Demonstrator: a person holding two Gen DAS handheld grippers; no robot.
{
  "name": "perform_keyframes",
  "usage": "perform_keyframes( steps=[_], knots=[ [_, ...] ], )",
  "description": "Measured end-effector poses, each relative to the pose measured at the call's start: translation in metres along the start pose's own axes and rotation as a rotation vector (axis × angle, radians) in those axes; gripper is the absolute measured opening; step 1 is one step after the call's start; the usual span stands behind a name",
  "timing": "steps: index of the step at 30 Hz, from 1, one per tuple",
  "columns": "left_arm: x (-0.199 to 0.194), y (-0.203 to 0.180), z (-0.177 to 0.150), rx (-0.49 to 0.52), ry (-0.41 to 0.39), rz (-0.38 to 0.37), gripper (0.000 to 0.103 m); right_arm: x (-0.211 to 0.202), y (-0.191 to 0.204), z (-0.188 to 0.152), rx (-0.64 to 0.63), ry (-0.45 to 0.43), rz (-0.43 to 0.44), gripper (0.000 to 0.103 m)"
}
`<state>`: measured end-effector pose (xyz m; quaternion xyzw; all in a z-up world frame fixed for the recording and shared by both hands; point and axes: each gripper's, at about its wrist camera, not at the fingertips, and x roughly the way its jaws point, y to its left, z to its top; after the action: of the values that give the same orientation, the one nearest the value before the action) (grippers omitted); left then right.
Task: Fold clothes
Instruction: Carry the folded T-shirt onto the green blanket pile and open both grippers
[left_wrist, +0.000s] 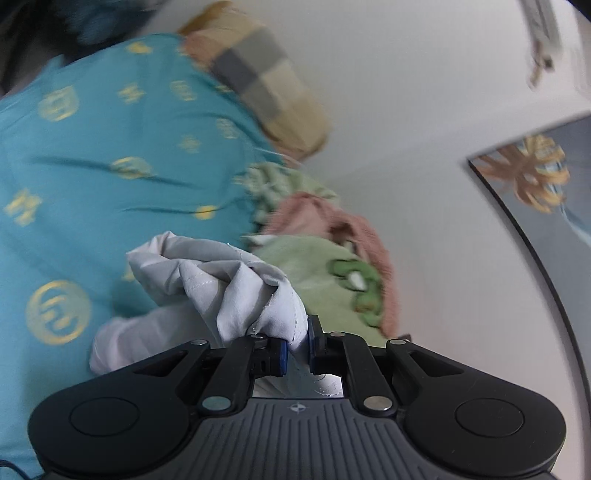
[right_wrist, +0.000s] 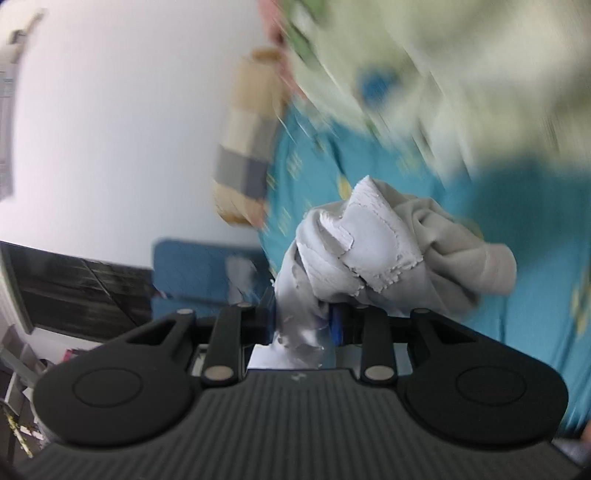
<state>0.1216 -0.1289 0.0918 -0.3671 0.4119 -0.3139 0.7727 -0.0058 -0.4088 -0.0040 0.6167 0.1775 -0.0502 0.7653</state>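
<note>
Gripping the pale grey garment (left_wrist: 221, 280) bunched above the teal bedspread (left_wrist: 110, 147), left gripper (left_wrist: 293, 347) and right gripper (right_wrist: 303, 317) both clamped on it, we judge the next move requires spreading it flat.

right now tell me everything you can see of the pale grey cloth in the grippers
The pale grey cloth is thin woven fabric, bunched into folds, with a stitched seam and a frayed raw edge in the right wrist view. Both grippers hold it: the left gripper is shut on one bunch, the right gripper clamps another. It hangs lifted in front of a teal bedspread with gold motifs.
</note>
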Motion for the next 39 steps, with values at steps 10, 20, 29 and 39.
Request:
perform_keyframes(
  steps=[10,20,29,39],
  knots=[
    [0.169,-0.19,0.007,0.181,0.07,-0.249,0.011,-0.088,0.092,0.195,-0.278,-0.338,0.135,0.032],
    [0.237,-0.1,-0.109,0.399,0.276,-0.114,0.012,-0.102,-0.019,0.203,-0.306,-0.239,-0.216,0.032],
    [0.218,-0.093,-0.137,0.515,0.247,0.015,0.044,-0.094,-0.043,0.177,-0.365,-0.186,-0.341,0.037],
    [0.095,-0.149,-0.155,0.736,0.096,0.099,0.101,-0.164,0.012,0.112,-0.598,-0.221,-0.45,0.093]
  ],
)
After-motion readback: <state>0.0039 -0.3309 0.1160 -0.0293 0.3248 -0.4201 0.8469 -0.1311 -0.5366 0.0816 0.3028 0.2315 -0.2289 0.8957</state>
